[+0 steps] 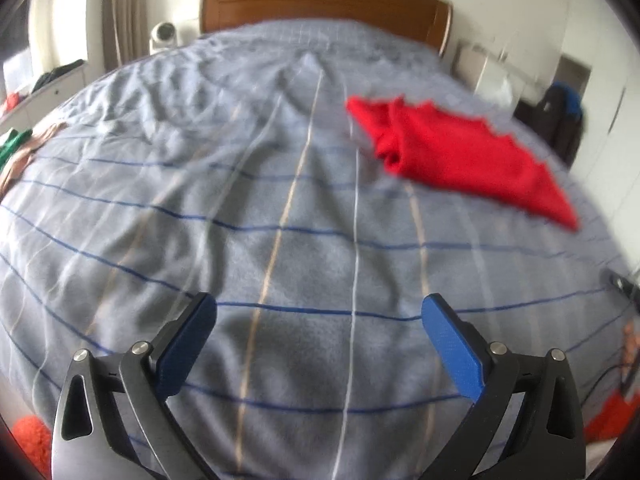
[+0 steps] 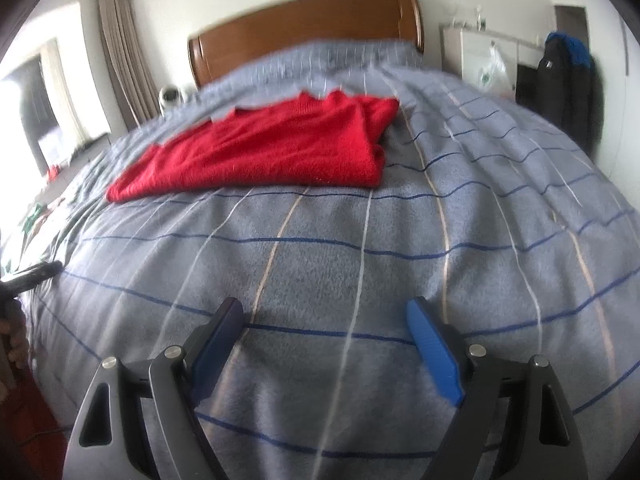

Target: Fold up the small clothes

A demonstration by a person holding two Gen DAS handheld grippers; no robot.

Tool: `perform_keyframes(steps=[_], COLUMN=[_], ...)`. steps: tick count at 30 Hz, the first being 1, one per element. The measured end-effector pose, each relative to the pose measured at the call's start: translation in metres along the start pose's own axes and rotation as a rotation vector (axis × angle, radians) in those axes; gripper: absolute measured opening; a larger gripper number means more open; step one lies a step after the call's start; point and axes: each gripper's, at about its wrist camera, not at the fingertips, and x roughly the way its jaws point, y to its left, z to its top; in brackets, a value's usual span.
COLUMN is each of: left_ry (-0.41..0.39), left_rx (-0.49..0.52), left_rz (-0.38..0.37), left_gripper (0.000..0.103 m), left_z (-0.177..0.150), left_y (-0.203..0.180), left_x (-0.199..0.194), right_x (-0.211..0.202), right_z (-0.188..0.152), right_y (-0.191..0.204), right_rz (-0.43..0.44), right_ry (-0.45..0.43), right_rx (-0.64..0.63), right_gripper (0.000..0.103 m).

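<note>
A red knitted garment point(image 1: 456, 152) lies folded and flat on the grey striped bedspread point(image 1: 280, 240). In the left wrist view it is far ahead and to the right. In the right wrist view the garment point(image 2: 272, 148) lies ahead, left of centre. My left gripper point(image 1: 318, 308) is open and empty above bare bedspread, well short of the garment. My right gripper point(image 2: 326, 312) is open and empty above the bedspread point(image 2: 360, 260), also short of the garment. Part of the left gripper point(image 2: 32, 276) shows at the left edge of the right wrist view.
A wooden headboard point(image 2: 304, 28) stands at the far end of the bed. Green and brown clothes point(image 1: 16, 148) lie at the bed's left edge. Orange-red fabric point(image 1: 28, 436) shows at the lower left. A dark jacket point(image 2: 568, 80) hangs at the right.
</note>
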Motion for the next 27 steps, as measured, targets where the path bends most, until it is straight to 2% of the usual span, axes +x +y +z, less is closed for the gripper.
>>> perform_keyframes(steps=[1, 3, 6, 10, 13, 14, 16, 17, 18, 22, 27], left_ry=[-0.022, -0.040, -0.001, 0.008, 0.012, 0.013, 0.014, 0.014, 0.013, 0.012, 0.005], left_rx=[-0.009, -0.026, -0.085, -0.077, -0.021, 0.001, 0.027, 0.036, 0.038, 0.015, -0.034], left_rz=[-0.005, 0.005, 0.009, 0.026, 0.062, 0.077, 0.098, 0.105, 0.105, 0.085, 0.047], left_gripper=[0.102, 0.102, 0.102, 0.102, 0.102, 0.102, 0.102, 0.102, 0.102, 0.102, 0.102], left_z=[0.000, -0.002, -0.003, -0.004, -0.007, -0.008, -0.011, -0.012, -0.012, -0.010, -0.007], left_y=[0.005, 0.012, 0.021, 0.018, 0.011, 0.008, 0.003, 0.002, 0.002, 0.008, 0.017], left_x=[-0.005, -0.005, 0.012, 0.024, 0.028, 0.030, 0.030, 0.030, 0.030, 0.027, 0.023], right_x=[-0.004, -0.011, -0.003, 0.059, 0.106, 0.119, 0.141, 0.146, 0.146, 0.127, 0.089], right_z=[0.014, 0.051, 0.102, 0.143, 0.149, 0.148, 0.146, 0.147, 0.150, 0.168, 0.217], right_y=[-0.005, -0.015, -0.032, -0.058, -0.073, -0.075, -0.073, -0.071, -0.067, -0.045, 0.021], right_rz=[0.043, 0.061, 0.081, 0.109, 0.131, 0.135, 0.150, 0.132, 0.115, 0.040, 0.167], right_ry=[-0.004, -0.046, -0.091, 0.018, 0.089, 0.105, 0.146, 0.165, 0.174, 0.167, 0.112], right_rx=[0.024, 0.056, 0.101, 0.233, 0.351, 0.371, 0.366, 0.344, 0.321, 0.232, 0.141], right_gripper=[0.083, 0.083, 0.083, 0.083, 0.081, 0.078, 0.057, 0.028, 0.014, 0.012, 0.011])
